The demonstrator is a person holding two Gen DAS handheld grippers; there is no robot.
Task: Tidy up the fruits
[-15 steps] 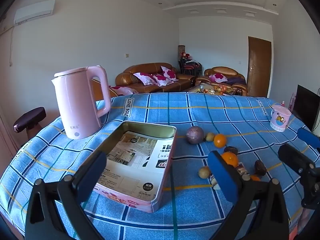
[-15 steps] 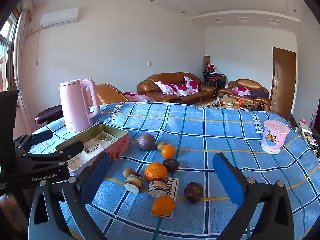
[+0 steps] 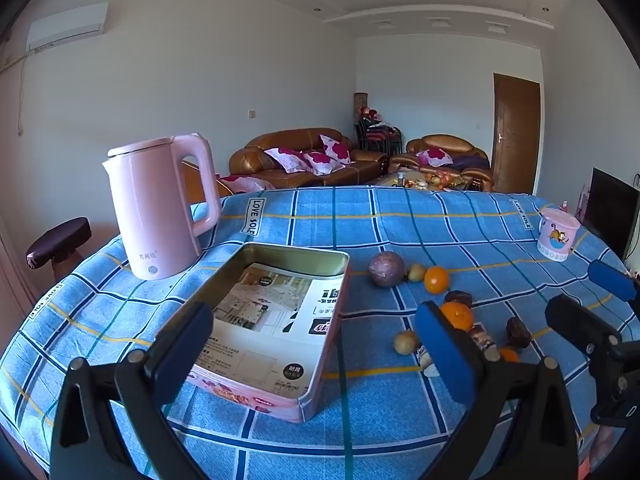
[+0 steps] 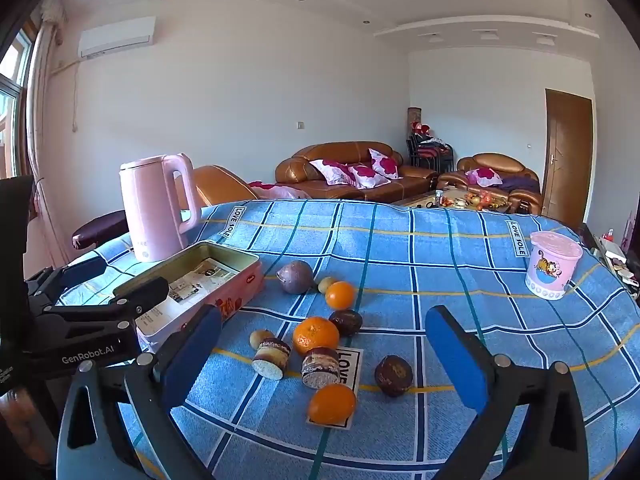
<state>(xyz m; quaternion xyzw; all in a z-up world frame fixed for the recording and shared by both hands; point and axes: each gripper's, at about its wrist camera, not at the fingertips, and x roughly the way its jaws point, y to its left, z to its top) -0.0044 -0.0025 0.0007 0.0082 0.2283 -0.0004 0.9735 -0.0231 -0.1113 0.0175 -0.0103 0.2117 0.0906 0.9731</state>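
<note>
Left hand-held gripper (image 3: pixel 312 344): jaws spread wide, nothing between the pads, poised above the near end of the open pink tin (image 3: pixel 280 320). The tin lies on the counter (image 3: pixel 400 220), which is covered in a blue checked cloth; printed paper lines its inside. Right hand-held gripper (image 4: pixel 324 356): jaws likewise wide apart, gripping nothing, hovering over the fruit cluster. The fruits sit loose on the cloth just right of the tin: a purple round fruit (image 4: pixel 295 277), three oranges, the largest (image 4: pixel 315 335) mid-cluster, and dark passion fruits (image 4: pixel 393 375). Two small layered cakes (image 4: pixel 271 356) lie among them. Pink kettle (image 3: pixel 156 208) behind the tin; pink cartoon cup (image 4: pixel 553 265) well apart at far right.
</note>
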